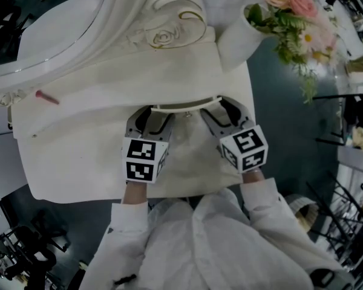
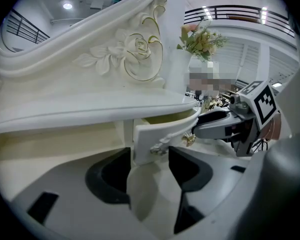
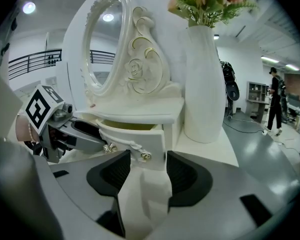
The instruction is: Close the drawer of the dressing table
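Observation:
The white dressing table's small drawer (image 1: 186,106) stands partly pulled out under the mirror shelf, its yellowish inside showing. My left gripper (image 1: 149,121) is open, its jaws either side of the left end of the drawer front (image 2: 162,132), near a gold knob (image 2: 189,140). My right gripper (image 1: 221,115) is open too, its jaws flanking the right end of the drawer front (image 3: 140,136), where another gold knob (image 3: 145,156) sits. Each gripper shows in the other's view: the right gripper (image 2: 230,124) and the left gripper (image 3: 65,131). Whether any pad touches the drawer is unclear.
A tall white vase (image 3: 205,84) of flowers (image 1: 296,17) stands right of the drawer on the tabletop (image 1: 78,162). The oval mirror (image 3: 107,49) with carved roses rises behind. A small red stick (image 1: 47,97) lies on the shelf at left. A person (image 3: 276,101) stands far off.

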The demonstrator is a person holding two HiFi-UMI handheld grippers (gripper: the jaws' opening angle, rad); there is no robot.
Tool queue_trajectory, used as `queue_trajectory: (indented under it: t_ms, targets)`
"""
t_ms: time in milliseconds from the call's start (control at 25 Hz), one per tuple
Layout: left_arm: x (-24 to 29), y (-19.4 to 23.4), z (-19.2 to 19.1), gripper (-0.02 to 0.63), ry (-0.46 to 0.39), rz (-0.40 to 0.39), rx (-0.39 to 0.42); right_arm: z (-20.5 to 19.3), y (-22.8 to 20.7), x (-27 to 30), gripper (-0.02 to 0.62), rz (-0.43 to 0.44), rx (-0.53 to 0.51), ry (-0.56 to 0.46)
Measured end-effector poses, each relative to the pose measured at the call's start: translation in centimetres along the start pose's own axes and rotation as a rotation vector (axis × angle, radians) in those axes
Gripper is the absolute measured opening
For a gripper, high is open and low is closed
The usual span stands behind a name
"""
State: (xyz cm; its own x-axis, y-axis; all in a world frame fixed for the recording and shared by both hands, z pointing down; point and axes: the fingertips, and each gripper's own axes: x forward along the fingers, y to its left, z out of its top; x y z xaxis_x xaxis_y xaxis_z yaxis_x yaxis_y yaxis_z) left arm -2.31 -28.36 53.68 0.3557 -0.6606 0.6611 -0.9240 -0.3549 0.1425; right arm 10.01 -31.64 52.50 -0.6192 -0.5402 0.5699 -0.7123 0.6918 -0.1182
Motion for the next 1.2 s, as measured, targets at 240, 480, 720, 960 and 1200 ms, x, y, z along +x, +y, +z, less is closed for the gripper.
queue_trajectory:
  t_ms: [240, 480, 720, 960, 1200]
  targets:
    - [-0.1, 0.4, 0.1, 0.219, -0.007, 0.024, -0.017, 0.3, 0.1, 0.2, 0.206, -0.008, 0.011, -0.003]
    - [-0.1, 0.7, 0.1, 0.219, -0.001, 0.033, -0.026, 0.5, 0.1, 0.5, 0.206, -0.008, 0.016, -0.003]
    - [0.0, 0.8, 0.6, 0.219, -0.011, 0.04, -0.017, 0.6, -0.1, 0.6, 0.206, -0.011, 0.012, -0.005]
    - [0.2, 0.9, 1.0, 0.224, -0.025, 0.055, -0.022, 0.8, -0.4, 0.8, 0.206, -0.028, 0.031, -0.02]
    - [0.5, 1.4, 1.3, 0.224, -0.034, 0.069, -0.043, 0.9, -0.7, 1.0, 0.206, -0.053, 0.048, -0.011]
